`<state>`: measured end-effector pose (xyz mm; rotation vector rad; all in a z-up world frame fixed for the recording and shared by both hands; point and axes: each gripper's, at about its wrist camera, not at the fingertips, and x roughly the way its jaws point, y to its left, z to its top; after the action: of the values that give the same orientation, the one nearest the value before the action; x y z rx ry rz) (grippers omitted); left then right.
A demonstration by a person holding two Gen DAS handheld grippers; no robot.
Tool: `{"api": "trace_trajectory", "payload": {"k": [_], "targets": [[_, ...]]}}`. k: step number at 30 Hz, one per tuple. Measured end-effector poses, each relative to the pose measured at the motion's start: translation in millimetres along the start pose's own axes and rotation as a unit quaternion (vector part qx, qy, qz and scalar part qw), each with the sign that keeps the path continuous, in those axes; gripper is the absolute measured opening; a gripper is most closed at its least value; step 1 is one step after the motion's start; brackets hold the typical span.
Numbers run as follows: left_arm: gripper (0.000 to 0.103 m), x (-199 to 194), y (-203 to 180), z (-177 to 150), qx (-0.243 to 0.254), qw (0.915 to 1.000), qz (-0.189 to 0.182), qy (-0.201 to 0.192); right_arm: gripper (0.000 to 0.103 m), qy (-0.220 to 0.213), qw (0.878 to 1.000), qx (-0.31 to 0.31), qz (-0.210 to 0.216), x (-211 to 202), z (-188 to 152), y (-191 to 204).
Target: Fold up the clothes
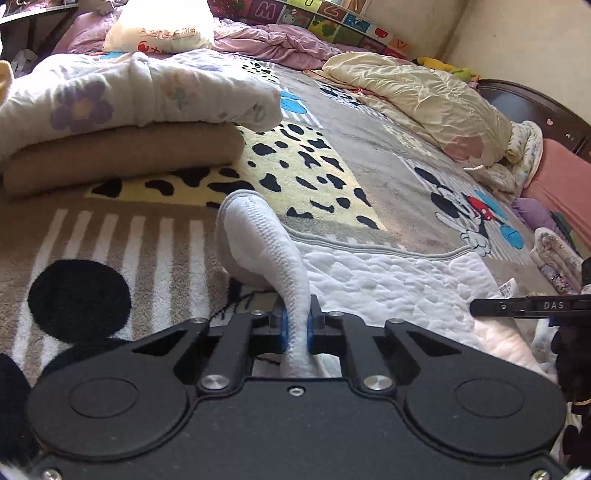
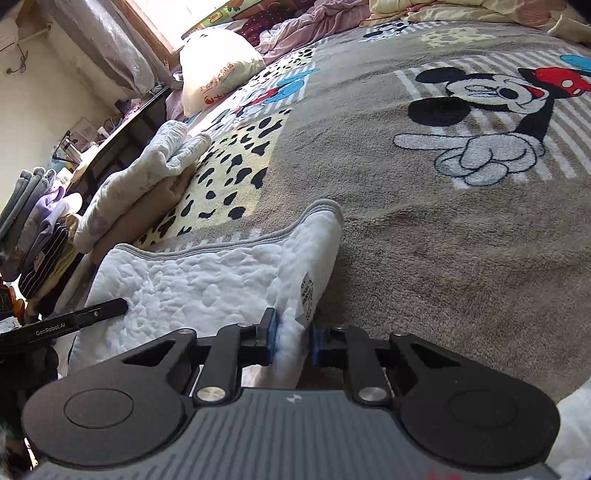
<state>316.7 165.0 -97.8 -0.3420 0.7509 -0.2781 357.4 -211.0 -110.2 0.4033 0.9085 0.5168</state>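
Observation:
A white quilted garment [image 1: 388, 280] with grey trim lies on the cartoon blanket [image 1: 369, 166] that covers the bed. My left gripper [image 1: 296, 328] is shut on a ribbed white edge of the garment, which rises ahead of the blue pads in a curled loop. In the right wrist view the same white quilted garment [image 2: 207, 277] spreads to the left, and my right gripper [image 2: 293, 338] is shut on its corner beside a care label [image 2: 307, 295]. Each gripper's finger shows at the edge of the other's view.
A folded stack, floral white quilt [image 1: 122, 92] on a brown blanket [image 1: 122, 155], sits at the left. A cream duvet [image 1: 424, 96], pink bedding [image 1: 280, 44] and a white pillow [image 1: 162, 26] lie further back. More folded clothes [image 2: 40, 221] sit beside the bed.

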Motion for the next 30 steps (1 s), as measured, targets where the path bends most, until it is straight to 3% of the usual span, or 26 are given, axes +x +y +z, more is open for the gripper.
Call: {"api": "trace_trajectory", "payload": {"k": [1, 2, 3, 4, 5, 6, 7, 9, 10, 12, 15, 18, 21, 23, 24, 25, 27, 30], "targets": [[0.005, -11, 14, 0, -0.053, 0.9951, -0.083, -0.013, 0.013, -0.003, 0.999, 0.0, 0.041, -2, 2, -1], [0.005, -21, 28, 1, -0.098, 0.9801, -0.17, -0.029, 0.013, -0.016, 0.994, 0.002, 0.109, -8, 4, -3], [0.005, -28, 36, 1, -0.117, 0.9654, -0.229, -0.043, 0.012, -0.036, 0.983, -0.003, 0.179, -17, 5, -2], [0.006, -33, 43, 2, -0.132, 0.9566, -0.254, -0.053, 0.01, -0.056, 0.973, -0.017, 0.222, -26, 5, 2], [0.007, -36, 51, 3, -0.148, 0.949, -0.272, -0.059, 0.009, -0.059, 0.977, -0.028, 0.201, -28, 7, 3], [0.01, -33, 57, 4, -0.167, 0.9551, -0.24, -0.046, 0.011, -0.053, 0.986, -0.035, 0.151, -25, 11, 2], [0.019, -32, 57, 4, -0.169, 0.9609, -0.216, -0.041, 0.016, -0.047, 0.993, -0.041, 0.101, -23, 14, 1], [0.033, -30, 58, 4, -0.172, 0.9706, -0.165, -0.032, 0.022, -0.017, 0.999, -0.043, 0.006, -10, 17, -9], [0.037, -29, 58, 4, -0.173, 0.9744, -0.14, -0.028, 0.031, -0.017, 0.999, -0.041, -0.01, -10, 16, -11], [0.055, -27, 58, 5, -0.176, 0.9802, -0.089, -0.018, 0.042, -0.033, 0.998, -0.039, -0.022, -18, 13, -10], [0.056, -25, 56, 5, -0.174, 0.9844, -0.027, -0.009, 0.048, -0.066, 0.997, -0.025, -0.041, -32, 9, -11], [0.056, -21, 48, 3, -0.157, 0.9871, -0.032, 0.005, 0.049, -0.059, 0.998, -0.015, 0.021, -28, 9, -11], [0.053, -13, 39, 1, -0.125, 0.9918, -0.027, 0.009, 0.067, -0.045, 0.994, -0.006, 0.095, -21, 10, -11], [0.032, -9, 33, -2, -0.1, 0.9949, -0.014, 0.002, 0.061, -0.036, 0.989, 0.0, 0.144, -16, 11, -11], [0.018, -6, 32, -4, -0.099, 0.9948, -0.027, 0.006, 0.039, -0.032, 0.985, 0.003, 0.168, -14, 11, -11], [0.012, -7, 39, -5, -0.127, 0.9885, -0.083, 0.001, 0.016, -0.027, 0.981, 0.006, 0.192, -12, 12, -11], [0.007, -9, 53, -6, -0.181, 0.9639, -0.195, -0.008, 0.016, -0.018, 0.97, 0.012, 0.24, -7, 12, -11], [0.008, -17, 65, -5, -0.213, 0.9131, -0.347, -0.022, 0.015, -0.004, 0.95, 0.021, 0.311, 0, 13, -11]]}}
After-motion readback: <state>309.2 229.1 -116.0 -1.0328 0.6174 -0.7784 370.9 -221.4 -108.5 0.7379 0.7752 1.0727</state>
